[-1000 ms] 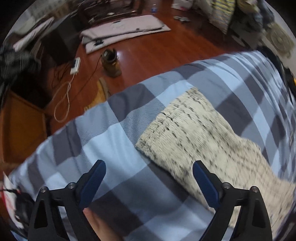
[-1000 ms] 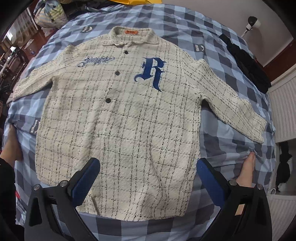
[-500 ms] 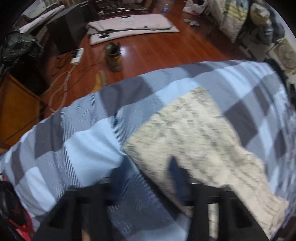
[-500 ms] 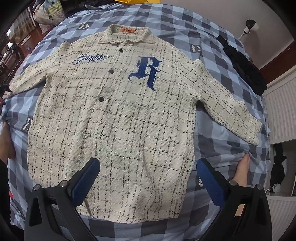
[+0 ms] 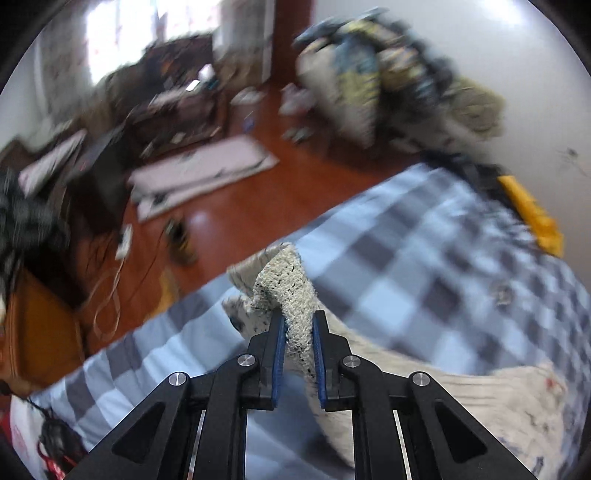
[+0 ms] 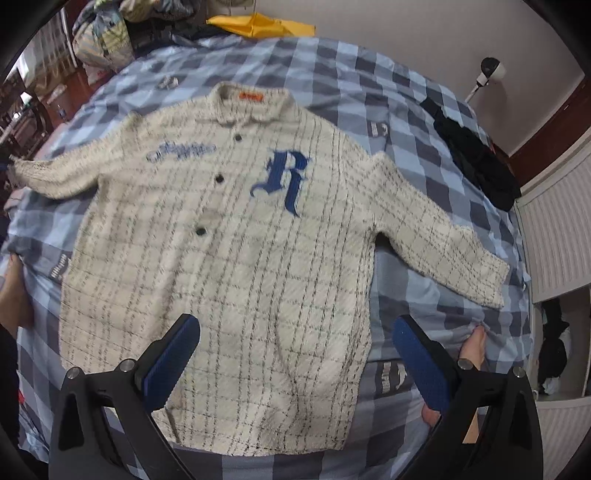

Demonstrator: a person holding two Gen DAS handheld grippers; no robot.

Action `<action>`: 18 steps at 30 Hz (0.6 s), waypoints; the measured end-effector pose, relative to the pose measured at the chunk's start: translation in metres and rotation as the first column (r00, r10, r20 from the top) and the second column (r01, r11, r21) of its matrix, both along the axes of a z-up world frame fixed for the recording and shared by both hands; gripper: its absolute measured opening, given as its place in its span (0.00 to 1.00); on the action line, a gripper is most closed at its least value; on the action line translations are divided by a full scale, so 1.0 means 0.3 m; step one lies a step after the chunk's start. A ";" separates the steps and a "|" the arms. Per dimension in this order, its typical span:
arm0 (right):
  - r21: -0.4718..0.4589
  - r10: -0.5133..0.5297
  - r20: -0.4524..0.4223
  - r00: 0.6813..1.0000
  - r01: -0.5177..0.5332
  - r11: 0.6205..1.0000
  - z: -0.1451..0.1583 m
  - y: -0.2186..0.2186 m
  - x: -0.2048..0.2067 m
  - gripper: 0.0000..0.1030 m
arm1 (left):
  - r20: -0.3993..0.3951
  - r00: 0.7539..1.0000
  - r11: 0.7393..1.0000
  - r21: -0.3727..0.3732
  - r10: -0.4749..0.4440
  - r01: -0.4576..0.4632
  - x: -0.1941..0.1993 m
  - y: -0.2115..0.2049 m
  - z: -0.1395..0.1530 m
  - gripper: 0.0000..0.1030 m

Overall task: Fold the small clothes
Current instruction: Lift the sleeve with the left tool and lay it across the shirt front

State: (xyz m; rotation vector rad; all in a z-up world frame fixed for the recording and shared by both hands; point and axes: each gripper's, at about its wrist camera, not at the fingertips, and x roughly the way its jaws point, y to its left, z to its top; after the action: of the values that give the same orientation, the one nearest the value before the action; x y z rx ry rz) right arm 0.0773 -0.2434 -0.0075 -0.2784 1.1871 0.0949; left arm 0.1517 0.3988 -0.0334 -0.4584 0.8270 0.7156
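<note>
A cream checked shirt [image 6: 240,258] with a blue letter R [image 6: 284,177] lies face up and spread out on the blue-grey chequered bed cover [image 6: 332,74]. My left gripper [image 5: 298,321] has its jaws closing, and the blue pads pinch the end of the shirt's sleeve [image 5: 284,280], which is held up off the bed cover [image 5: 424,258]. In the right wrist view that sleeve [image 6: 48,173] stretches out to the left. My right gripper [image 6: 295,328] hangs open above the shirt's lower hem with nothing between its fingers.
A black garment [image 6: 476,166] lies at the bed's far right and a yellow item [image 6: 258,26] at its head. Bare skin of a person [image 6: 472,347] presses the cover by the right sleeve. Beyond the bed edge are a red wood floor [image 5: 240,199] and piled clothes [image 5: 388,96].
My left gripper has gone from wide open to pinching the sleeve end and has lifted it off the bed, and its view has swung up towards the room. The right gripper has stayed open.
</note>
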 end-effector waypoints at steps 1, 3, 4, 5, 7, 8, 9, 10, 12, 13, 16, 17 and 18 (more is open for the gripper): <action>0.013 0.001 0.015 1.000 -0.001 1.000 0.018 -0.005 0.000 0.99 | 0.016 0.999 0.999 0.021 -0.028 0.027 0.023 -0.050 0.052 0.13; 0.042 -0.005 0.043 0.999 0.003 0.999 0.052 -0.018 0.000 0.99 | 0.049 0.995 0.994 0.071 -0.085 0.081 0.071 -0.188 0.163 0.13; 0.061 -0.012 0.056 0.998 0.009 0.998 0.070 -0.028 0.001 0.99 | 0.063 0.992 0.991 0.089 -0.109 0.104 0.090 -0.256 0.207 0.13; 0.081 -0.021 0.067 0.998 0.016 0.997 0.085 -0.037 0.002 0.99 | 0.085 0.985 0.984 0.109 -0.147 0.138 0.119 -0.357 0.260 0.13; 0.126 -0.039 0.076 0.996 0.030 0.992 0.115 -0.061 0.005 0.99 | 0.105 0.968 0.967 0.145 -0.226 0.210 0.164 -0.519 0.330 0.12; 0.147 -0.046 0.079 0.996 0.034 0.989 0.125 -0.074 0.005 0.99 | 0.108 0.955 0.952 0.168 -0.277 0.257 0.192 -0.617 0.360 0.12; 0.168 -0.053 0.082 0.995 0.038 0.985 0.134 -0.088 0.003 0.99 | 0.106 0.941 0.936 0.187 -0.320 0.298 0.217 -0.695 0.376 0.12; 0.185 -0.060 0.087 0.994 0.043 0.982 0.144 -0.100 0.002 0.99 | 0.102 0.927 0.919 0.203 -0.362 0.337 0.238 -0.773 0.387 0.12; 0.216 -0.070 0.089 0.994 0.049 0.975 0.158 -0.126 -0.003 0.99 | 0.091 0.883 0.870 0.241 -0.461 0.430 0.286 -0.980 0.389 0.12; 0.234 -0.075 0.090 0.993 0.052 0.971 0.164 -0.140 -0.008 0.99 | 0.081 0.860 0.844 0.257 -0.504 0.470 0.305 -1.077 0.381 0.12; 0.274 -0.085 0.098 0.992 0.055 0.960 0.179 -0.177 -0.018 0.99 | 0.055 0.779 0.759 0.278 -0.624 0.588 0.347 -1.379 0.313 0.12; 0.278 -0.089 0.104 0.991 0.057 0.959 0.181 -0.190 -0.021 0.99 | 0.048 0.754 0.735 0.269 -0.655 0.622 0.353 -1.473 0.272 0.13; 0.279 -0.091 0.109 0.990 0.057 0.959 0.182 -0.200 -0.023 0.99 | 0.041 0.718 0.705 0.242 -0.694 0.667 0.363 -1.572 0.222 0.13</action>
State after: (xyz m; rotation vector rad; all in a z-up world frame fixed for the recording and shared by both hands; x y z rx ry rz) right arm 0.0703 -0.3035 0.0470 0.0061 1.0481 0.1739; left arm 0.2607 -0.0729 0.0333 0.0223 0.7144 0.0638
